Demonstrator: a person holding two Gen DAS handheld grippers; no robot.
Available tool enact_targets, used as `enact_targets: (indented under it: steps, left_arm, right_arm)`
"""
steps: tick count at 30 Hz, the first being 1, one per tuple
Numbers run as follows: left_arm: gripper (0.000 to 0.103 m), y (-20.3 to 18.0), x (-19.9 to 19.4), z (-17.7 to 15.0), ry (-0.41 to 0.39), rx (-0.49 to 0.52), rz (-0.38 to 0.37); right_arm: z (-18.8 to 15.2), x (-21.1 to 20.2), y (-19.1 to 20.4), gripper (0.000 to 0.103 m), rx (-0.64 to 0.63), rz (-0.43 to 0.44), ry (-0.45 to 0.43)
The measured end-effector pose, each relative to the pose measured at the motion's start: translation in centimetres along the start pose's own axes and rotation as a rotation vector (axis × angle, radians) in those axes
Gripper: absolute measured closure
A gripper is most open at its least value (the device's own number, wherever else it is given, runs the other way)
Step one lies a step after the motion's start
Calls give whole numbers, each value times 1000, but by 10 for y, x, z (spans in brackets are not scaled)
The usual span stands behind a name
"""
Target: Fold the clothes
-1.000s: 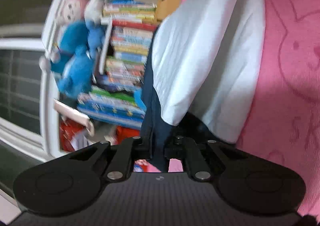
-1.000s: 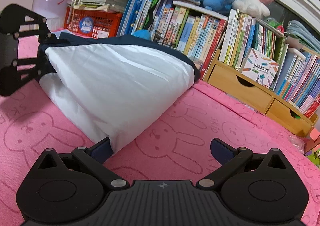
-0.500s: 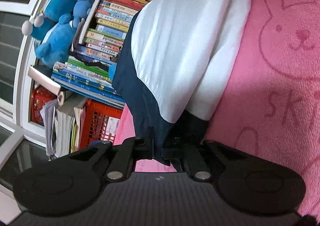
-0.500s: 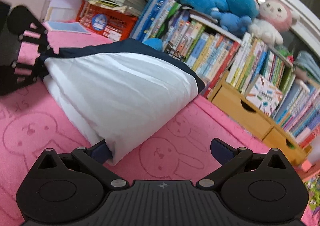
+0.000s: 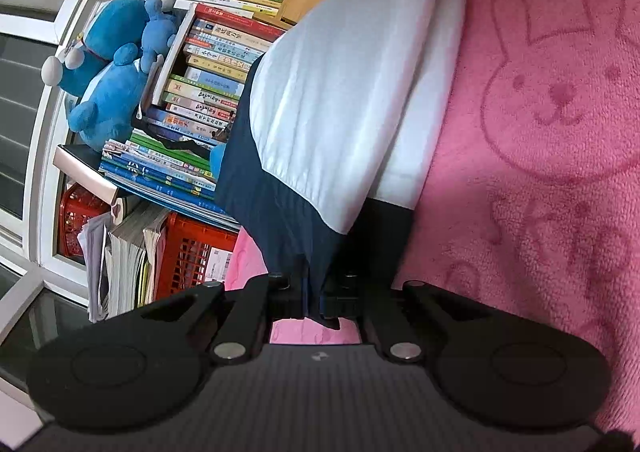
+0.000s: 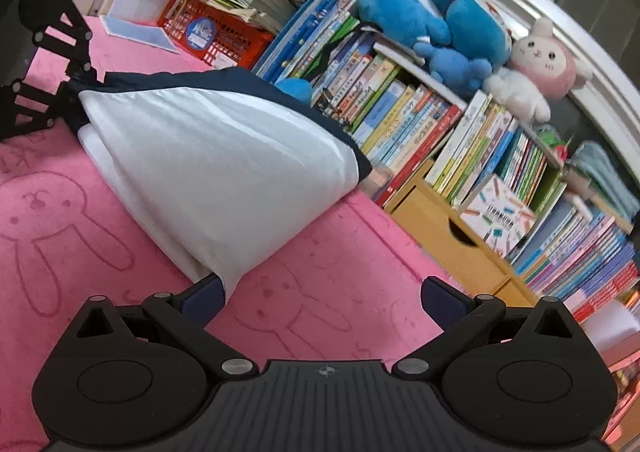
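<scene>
A white and navy garment (image 5: 332, 100) lies half folded on the pink rabbit-print blanket (image 5: 540, 132). My left gripper (image 5: 316, 292) is shut on the garment's navy edge and holds that flap lifted off the blanket. In the right wrist view the garment (image 6: 224, 172) rises like a tent from the blanket (image 6: 344, 292), with the left gripper (image 6: 74, 86) pinching its far left corner. My right gripper (image 6: 322, 294) is open and empty, its left finger beside the garment's near white corner.
A row of books (image 6: 420, 124) and a wooden drawer box (image 6: 452, 236) line the blanket's far edge. Blue and pink plush toys (image 6: 448, 28) sit on the books. A red basket (image 6: 216, 36) with papers stands at the back left.
The left gripper has swung with the navy edge, keeping the flap raised. The right wrist view has tilted and shifted; the right gripper stays open by the white corner.
</scene>
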State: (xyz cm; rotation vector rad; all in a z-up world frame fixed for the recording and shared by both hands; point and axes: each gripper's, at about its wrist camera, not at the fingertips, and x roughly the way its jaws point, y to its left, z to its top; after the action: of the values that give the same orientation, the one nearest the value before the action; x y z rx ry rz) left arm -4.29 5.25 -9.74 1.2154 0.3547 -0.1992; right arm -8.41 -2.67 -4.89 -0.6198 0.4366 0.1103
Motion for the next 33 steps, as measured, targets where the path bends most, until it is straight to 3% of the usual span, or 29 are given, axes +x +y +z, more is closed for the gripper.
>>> enact_targets:
  steps: [3,7,11,15,18,25,33]
  left_arm:
    - [101,2,1,0,8,-49,-3]
    - [101,3,1,1,19,-89,3]
    - [101,3,1,4,43,-94,5]
    - [101,2,0,2,37,-91,6]
    - [101,1,0,3,35,-75,10]
    - [101,0,-3,3,24,-44,-6]
    - [101,-1,-4,3,6,-10,-26]
  right_arm:
    - [1,8,0,0,94,25,35]
    - [16,19,18,0,139,61,12]
    - [30,38,41,0,46,5,8]
    - [18,36,31,0,-1,-84,11]
    - [8,29,11,0,80,-14,37]
    - [7,12,25,0,-78,-117,-3]
    - [-3,20,4,0,70,2,44]
